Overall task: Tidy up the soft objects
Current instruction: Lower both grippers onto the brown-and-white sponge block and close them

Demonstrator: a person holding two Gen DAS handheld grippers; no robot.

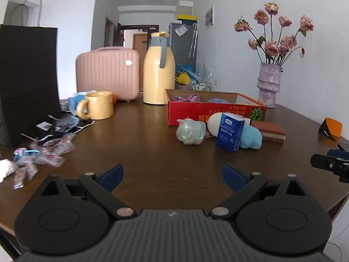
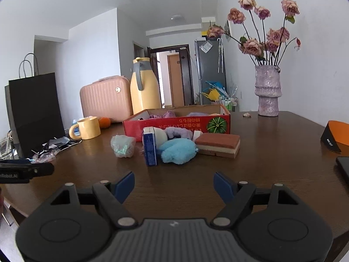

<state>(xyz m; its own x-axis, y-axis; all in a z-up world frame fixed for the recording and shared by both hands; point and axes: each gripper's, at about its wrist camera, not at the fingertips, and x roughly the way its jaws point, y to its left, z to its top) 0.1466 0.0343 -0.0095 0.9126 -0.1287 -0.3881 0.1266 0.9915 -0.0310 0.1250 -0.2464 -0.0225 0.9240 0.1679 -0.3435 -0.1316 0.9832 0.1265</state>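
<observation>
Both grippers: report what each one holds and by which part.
Nothing is held. The left gripper and right gripper are both open, with only bare table between their fingers.

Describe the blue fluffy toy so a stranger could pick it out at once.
Find the red box in the middle of the dark wooden table. A small heap of things lies in front of it, and the blue fluffy toy sits at the heap's near edge, between the upright blue tissue pack and the layered brown sponge. It is the only sky-blue, fuzzy, rounded lump there.
</observation>
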